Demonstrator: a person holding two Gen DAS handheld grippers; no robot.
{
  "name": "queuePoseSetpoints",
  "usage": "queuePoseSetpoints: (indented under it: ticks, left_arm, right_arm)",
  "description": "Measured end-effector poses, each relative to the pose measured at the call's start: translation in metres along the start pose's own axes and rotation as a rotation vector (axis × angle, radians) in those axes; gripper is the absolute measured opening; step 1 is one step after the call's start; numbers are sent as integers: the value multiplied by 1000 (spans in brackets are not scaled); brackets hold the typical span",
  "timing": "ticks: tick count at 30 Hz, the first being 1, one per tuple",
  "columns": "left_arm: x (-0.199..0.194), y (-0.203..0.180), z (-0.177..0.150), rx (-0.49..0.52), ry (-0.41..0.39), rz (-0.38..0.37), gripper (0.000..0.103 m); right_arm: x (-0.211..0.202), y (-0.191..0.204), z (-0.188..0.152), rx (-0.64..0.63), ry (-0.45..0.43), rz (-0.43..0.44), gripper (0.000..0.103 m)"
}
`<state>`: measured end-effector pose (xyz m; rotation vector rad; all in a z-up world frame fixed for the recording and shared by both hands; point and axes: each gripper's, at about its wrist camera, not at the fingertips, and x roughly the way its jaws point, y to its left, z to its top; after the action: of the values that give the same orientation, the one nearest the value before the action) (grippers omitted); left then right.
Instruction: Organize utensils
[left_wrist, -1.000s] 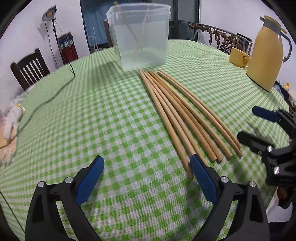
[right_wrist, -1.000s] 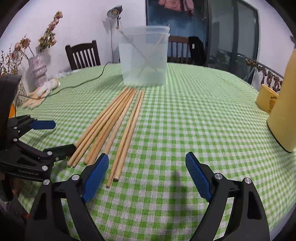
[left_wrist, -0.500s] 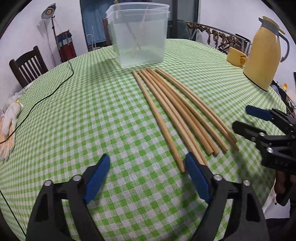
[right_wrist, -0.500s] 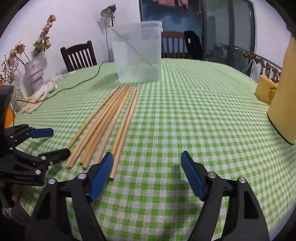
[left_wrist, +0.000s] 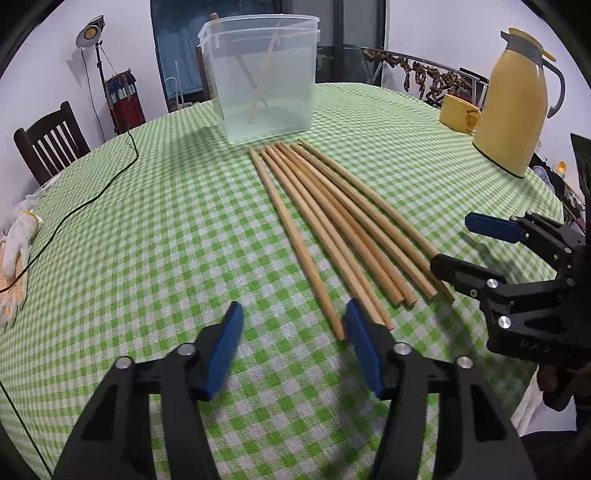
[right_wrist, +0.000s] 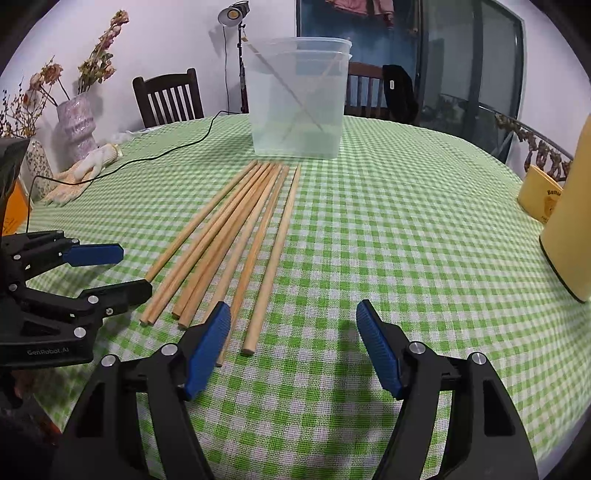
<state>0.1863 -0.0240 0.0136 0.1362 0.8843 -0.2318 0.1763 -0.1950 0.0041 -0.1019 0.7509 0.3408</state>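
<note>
Seven wooden chopsticks, or thereabouts where the near tips bunch, laid side by side on the green-checked counter, probably fanned out for one-at-a-time picking. Long axes running from the near edge toward the clear plastic tub, far ends just short of its base, near ends by both grippers. Two more sticks leaning crossed inside the tub. Left gripper narrowing on empty air beside the leftmost stick's tip; right gripper spread, pinching nothing.
</note>
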Motion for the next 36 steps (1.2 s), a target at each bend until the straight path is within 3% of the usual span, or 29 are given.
queuePoseSetpoints:
  ticks: [3, 6, 7, 11, 14, 18, 22, 24, 25, 29, 36]
  left_arm:
    - [-1, -8, -1, 19, -10, -24, 42]
    - [-3, -7, -2, 13, -14, -19, 39]
    - [-2, -5, -2, 10, -13, -14, 32]
    - [-5, 2, -4, -10, 2, -16, 25]
    - [-8, -1, -5, -23, 10, -74, 25]
    - [-8, -7, -6, -2, 6, -63, 25]
    - [-6, -5, -5, -9, 3, -74, 24]
    - [-7, -5, -5, -14, 9, -53, 15]
    - [-8, -4, -5, -19, 12, -34, 3]
    - [-12, 4, -8, -67, 20, -78, 2]
    - [-32, 8, -13, -74, -16, -53, 2]
  right_arm:
    - [0, -9, -2, 38, 11, -2, 57]
    - [-2, -8, -3, 19, 16, -16, 56]
    - [-2, -6, -3, 8, 16, -19, 56]
    - [-2, -1, -4, -32, 15, 0, 52]
    - [-3, -2, -4, -35, 20, 17, 52]
    - [-7, 0, -6, -52, 23, 39, 38]
    - [-6, 2, -7, -54, 19, 42, 36]
    - [-6, 4, -7, -62, 20, 69, 22]
    - [-7, 6, -7, -73, 23, 80, 8]
    - [-10, 12, -9, -80, 21, 81, 8]
    - [-35, 6, -2, -57, -56, 76, 8]
